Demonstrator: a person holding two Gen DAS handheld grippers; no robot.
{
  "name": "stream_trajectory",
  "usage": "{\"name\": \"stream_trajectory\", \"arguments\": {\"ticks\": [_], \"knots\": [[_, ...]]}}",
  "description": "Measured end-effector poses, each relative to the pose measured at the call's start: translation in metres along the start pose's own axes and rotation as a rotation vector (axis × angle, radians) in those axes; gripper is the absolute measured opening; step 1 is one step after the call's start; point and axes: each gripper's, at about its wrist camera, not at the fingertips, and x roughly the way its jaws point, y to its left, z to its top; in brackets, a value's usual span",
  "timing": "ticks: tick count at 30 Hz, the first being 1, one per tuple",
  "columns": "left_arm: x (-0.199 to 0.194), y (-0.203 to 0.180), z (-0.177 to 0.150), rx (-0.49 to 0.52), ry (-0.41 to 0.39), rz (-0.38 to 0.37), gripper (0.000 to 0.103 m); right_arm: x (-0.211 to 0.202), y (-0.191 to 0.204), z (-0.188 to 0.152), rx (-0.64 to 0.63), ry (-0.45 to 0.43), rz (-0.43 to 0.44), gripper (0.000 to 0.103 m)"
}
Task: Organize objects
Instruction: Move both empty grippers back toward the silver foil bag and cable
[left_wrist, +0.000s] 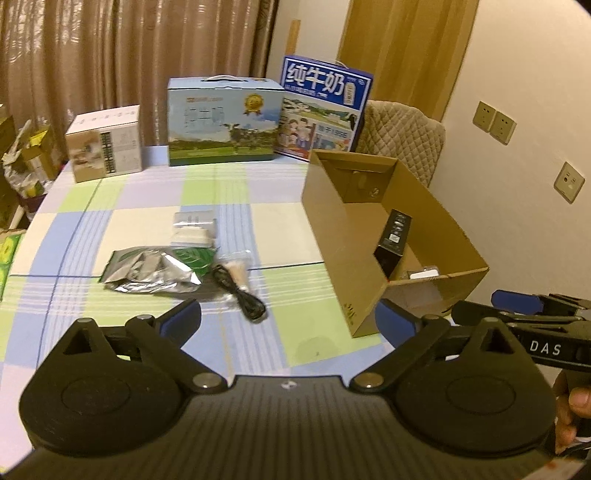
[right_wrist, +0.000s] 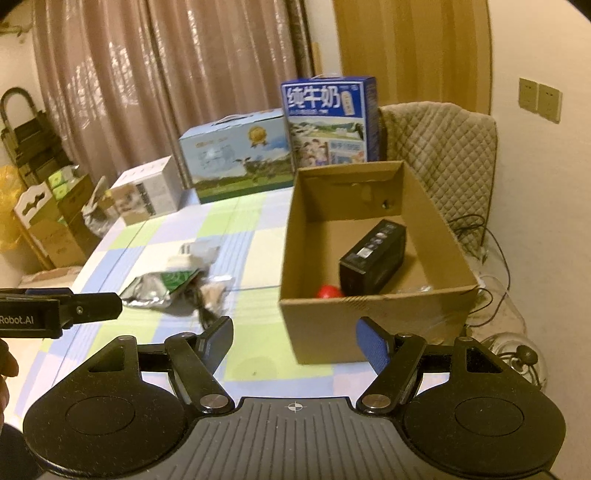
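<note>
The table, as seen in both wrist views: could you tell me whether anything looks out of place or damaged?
Nothing looks spilled or broken. A crumpled foil pouch, a black cable and a white plug lie in a loose heap on the tablecloth, outside the cardboard box, where a black box leans askew.

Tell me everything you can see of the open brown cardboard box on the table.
The cardboard box is plain brown corrugated board, rectangular, open at the top with no lid in view, and stands upright on the checked tablecloth near the table's right edge. Its far wall has a cut-out handle hole. Inside lie a black carton, tilted, a red round object at the near wall, and something white that is hard to identify. Neither the left gripper nor the right gripper touches it; both are open.
</note>
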Motion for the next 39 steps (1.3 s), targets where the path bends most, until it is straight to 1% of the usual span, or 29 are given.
{"name": "stream_trajectory", "arguments": {"ticks": [9, 17, 27, 33, 39], "knots": [[-0.018, 0.023, -0.012, -0.039, -0.017, 0.041, 0.102, 0.005, 0.024, -0.009, -0.036, 0.021, 0.031, 0.071], [-0.026, 0.039, -0.02, -0.052, -0.024, 0.064, 0.102, 0.009, 0.035, -0.013, -0.049, 0.03, 0.046, 0.071], [-0.031, 0.078, -0.034, -0.093, -0.014, 0.117, 0.102, 0.025, 0.046, -0.024, -0.055, 0.056, 0.069, 0.071], [-0.027, 0.098, -0.037, -0.114, -0.002, 0.145, 0.102, 0.038, 0.059, -0.028, -0.067, 0.069, 0.106, 0.071], [-0.011, 0.112, -0.04, -0.125, 0.029, 0.156, 0.102, 0.056, 0.069, -0.031, -0.081, 0.084, 0.132, 0.071]]}}
